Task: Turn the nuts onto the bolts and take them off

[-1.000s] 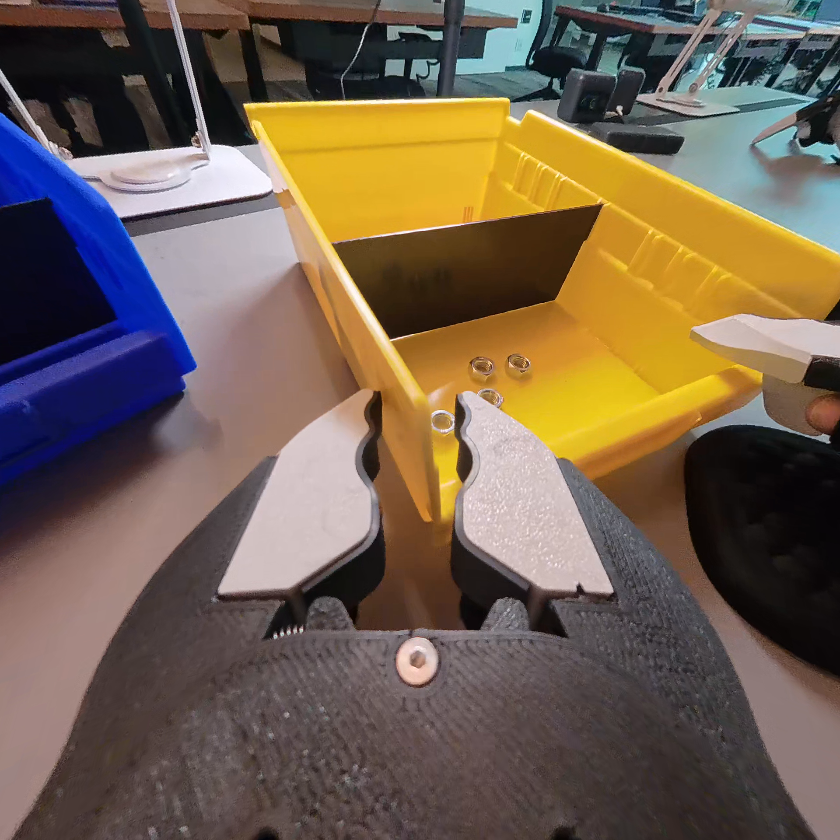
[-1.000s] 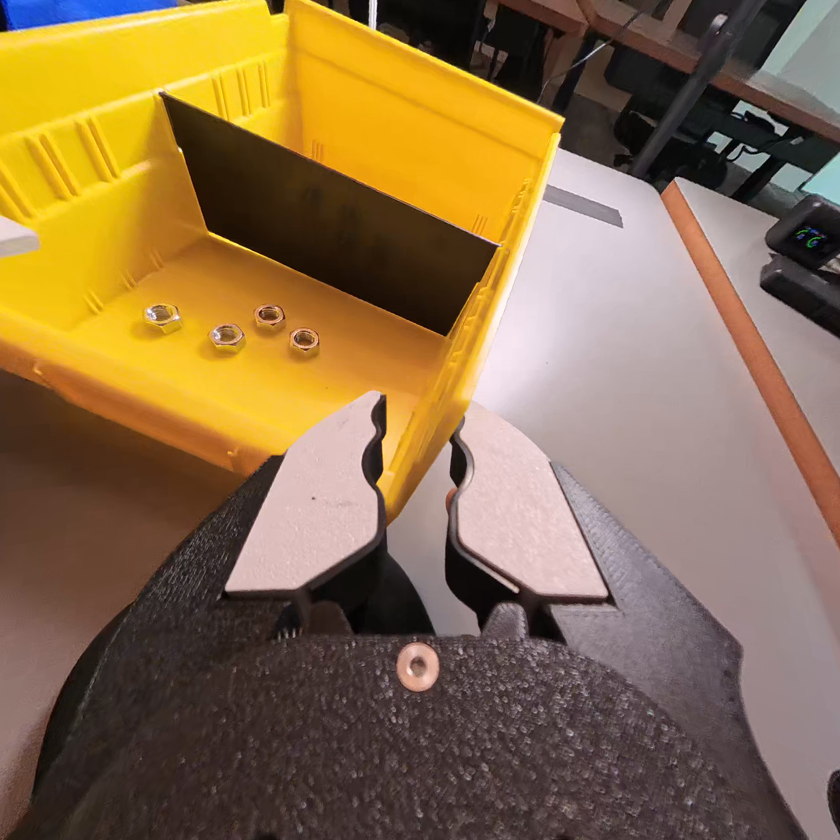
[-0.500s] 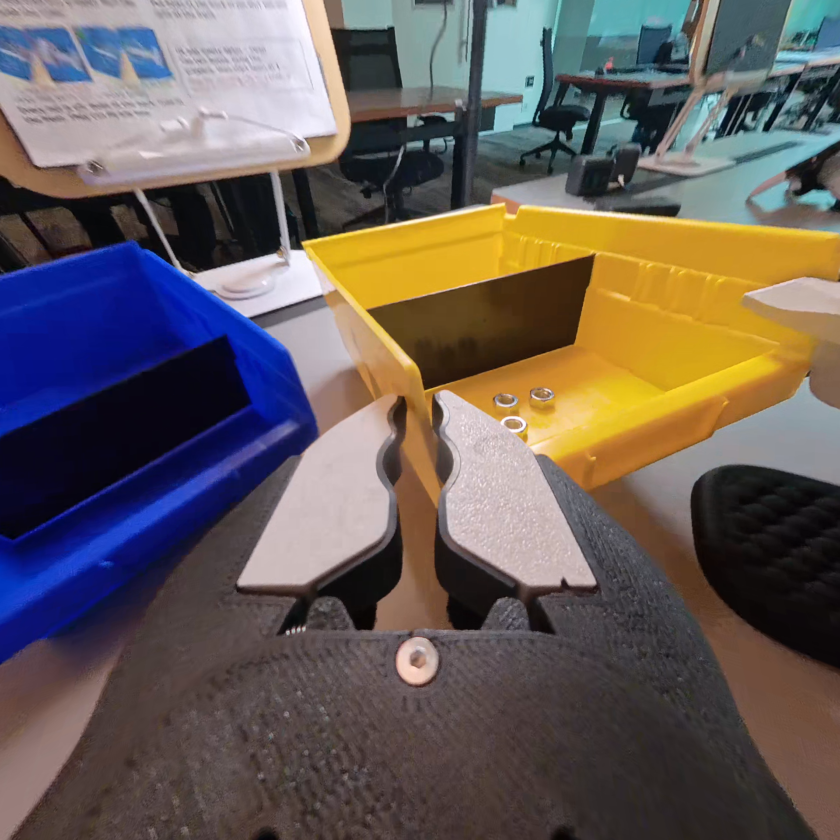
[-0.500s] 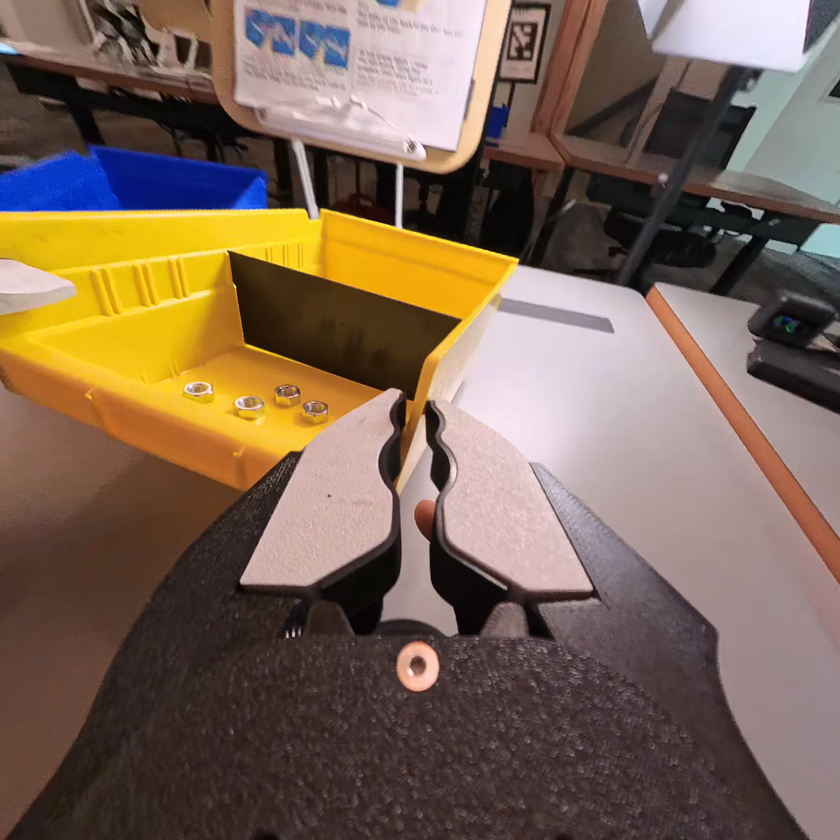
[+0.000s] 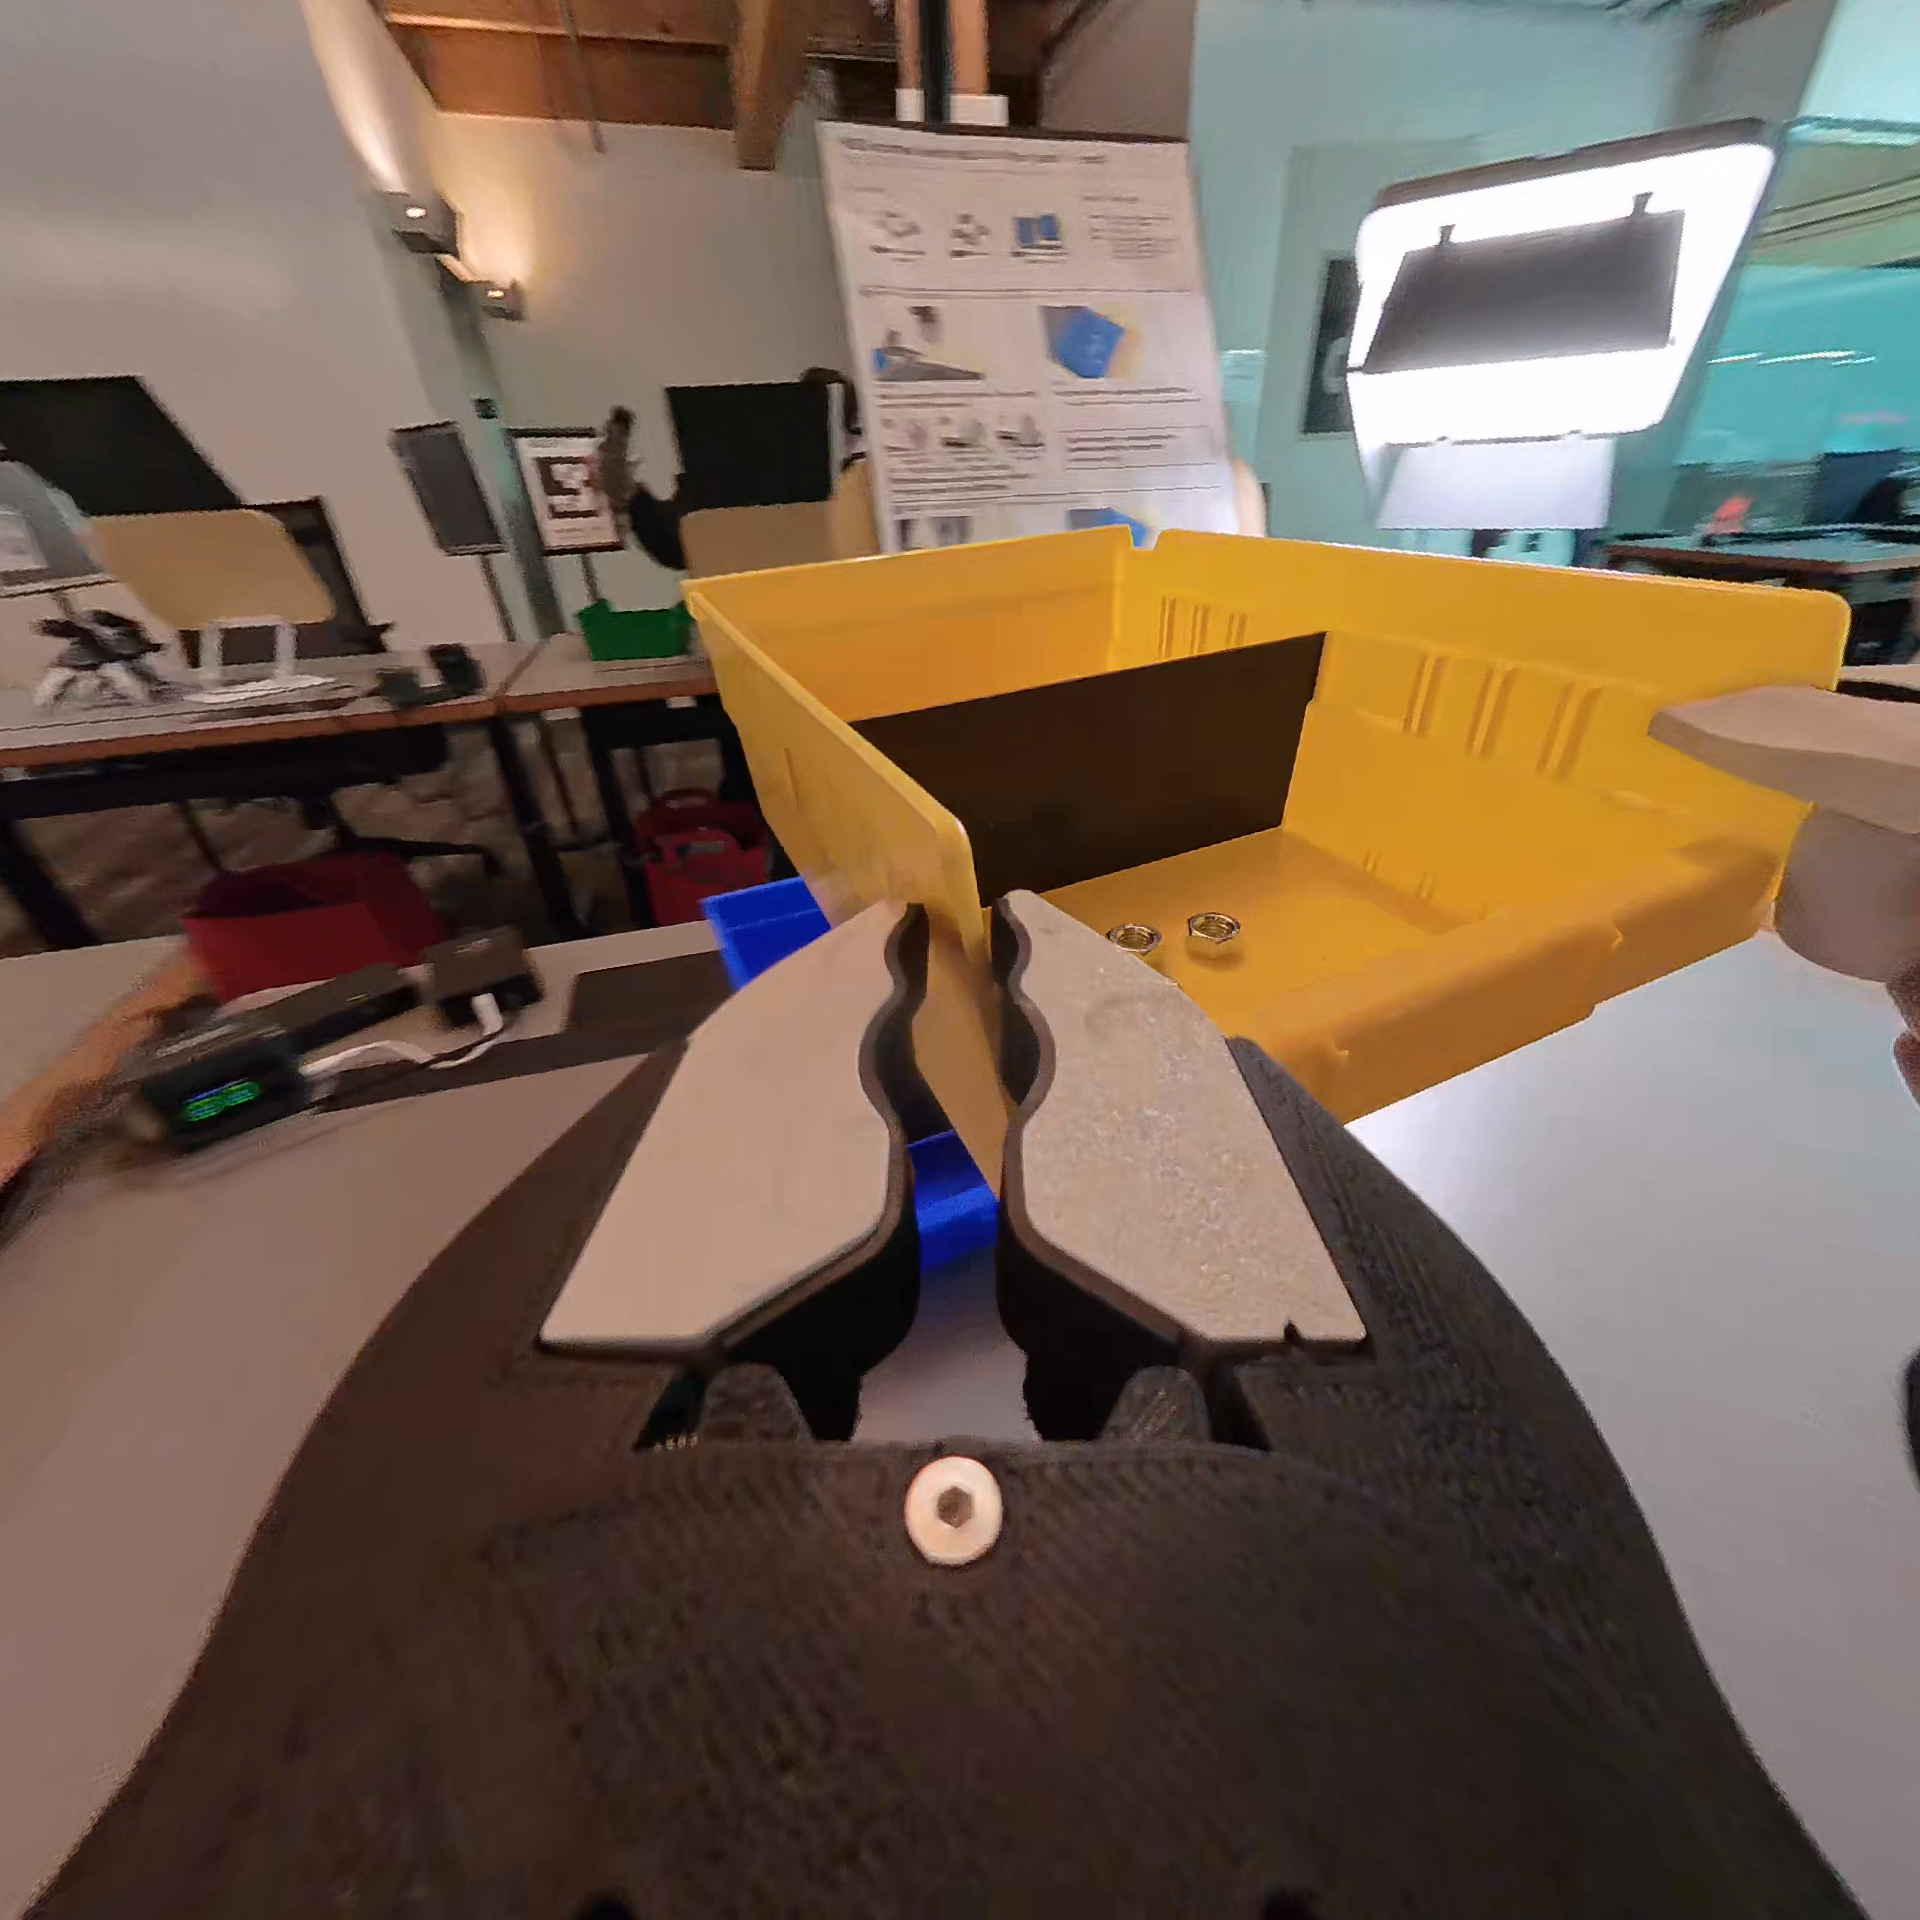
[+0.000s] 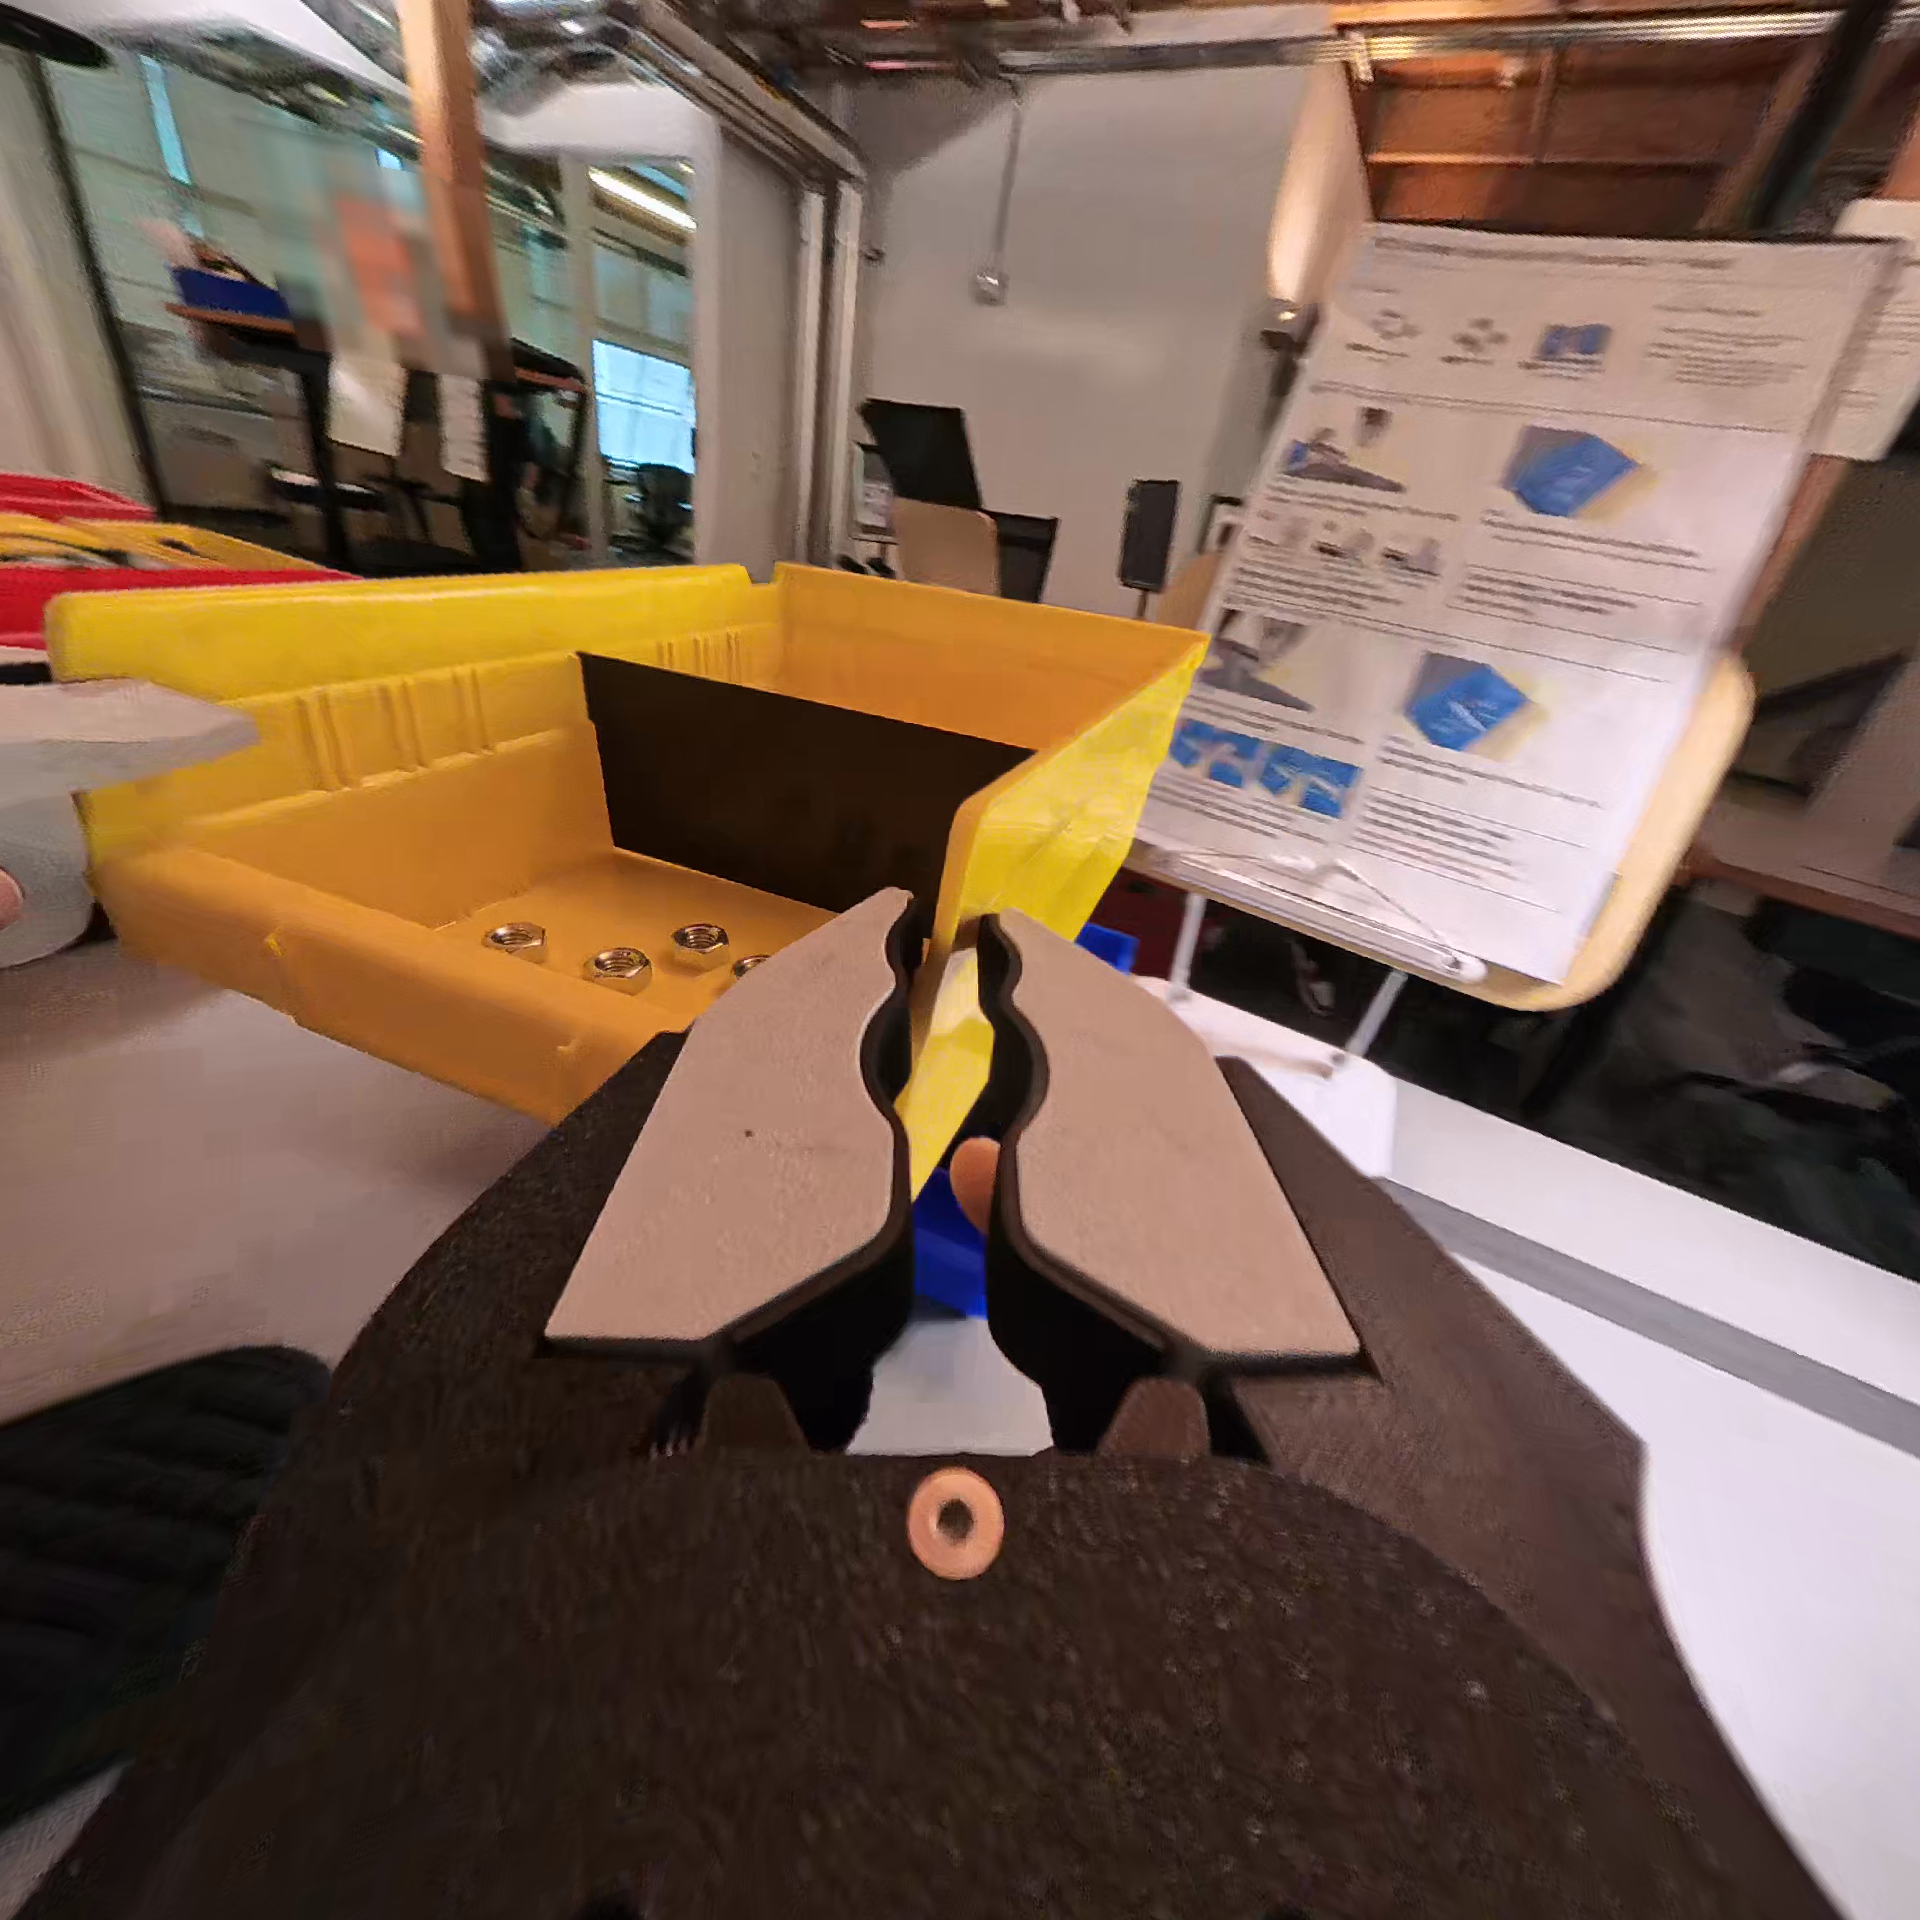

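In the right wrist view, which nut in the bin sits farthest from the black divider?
The middle nut of the three in full view; it lies closest to the yellow bin's low front wall.

A lab or workshop space is shown. Grey work tables (image 5: 312, 696) are set in rows, an illustrated poster (image 5: 1023, 343) is mounted on a stand, a bright panel light (image 5: 1538, 312) is seen, plastic parts bins (image 6: 416, 644) are present, and exposed wooden ceiling beams (image 6: 1621, 114) are visible.
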### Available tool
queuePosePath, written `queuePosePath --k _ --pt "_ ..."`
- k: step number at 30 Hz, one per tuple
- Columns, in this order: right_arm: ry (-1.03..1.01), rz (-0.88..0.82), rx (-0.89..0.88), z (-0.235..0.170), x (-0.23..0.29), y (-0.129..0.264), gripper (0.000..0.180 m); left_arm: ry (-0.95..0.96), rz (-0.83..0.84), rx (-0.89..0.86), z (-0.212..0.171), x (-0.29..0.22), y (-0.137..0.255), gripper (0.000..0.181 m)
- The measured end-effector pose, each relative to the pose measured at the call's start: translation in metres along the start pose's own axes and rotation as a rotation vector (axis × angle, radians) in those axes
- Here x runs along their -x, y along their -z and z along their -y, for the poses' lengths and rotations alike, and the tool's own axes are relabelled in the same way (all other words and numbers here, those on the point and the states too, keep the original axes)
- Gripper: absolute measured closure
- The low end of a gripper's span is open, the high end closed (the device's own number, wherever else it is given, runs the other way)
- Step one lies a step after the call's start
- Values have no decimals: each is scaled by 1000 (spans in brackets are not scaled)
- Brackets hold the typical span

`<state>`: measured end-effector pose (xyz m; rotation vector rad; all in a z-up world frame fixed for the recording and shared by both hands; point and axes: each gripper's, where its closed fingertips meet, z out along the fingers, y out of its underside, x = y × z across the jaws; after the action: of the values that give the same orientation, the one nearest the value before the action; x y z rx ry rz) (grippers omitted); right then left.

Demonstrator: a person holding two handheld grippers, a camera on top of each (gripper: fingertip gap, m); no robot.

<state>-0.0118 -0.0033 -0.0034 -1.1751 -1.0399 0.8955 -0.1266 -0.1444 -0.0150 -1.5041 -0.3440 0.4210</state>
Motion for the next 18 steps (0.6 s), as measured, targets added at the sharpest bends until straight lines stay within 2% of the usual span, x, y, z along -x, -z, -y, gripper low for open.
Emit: queuePosePath --k 4,10,15,18 --pt "-89 172 8 -10 70 -54 170 -18 149 39 -8 70 38 168" --pt "-212 350 78 -69 165 -122 170 28 307 100 -57 157 76 167" --pt "-203 387 137 -131 200 -147 169 91 335 165 -126 196 72 168" --pt "-157 365 99 -148 200 -150 168 66 344 172 -162 200 67 169"
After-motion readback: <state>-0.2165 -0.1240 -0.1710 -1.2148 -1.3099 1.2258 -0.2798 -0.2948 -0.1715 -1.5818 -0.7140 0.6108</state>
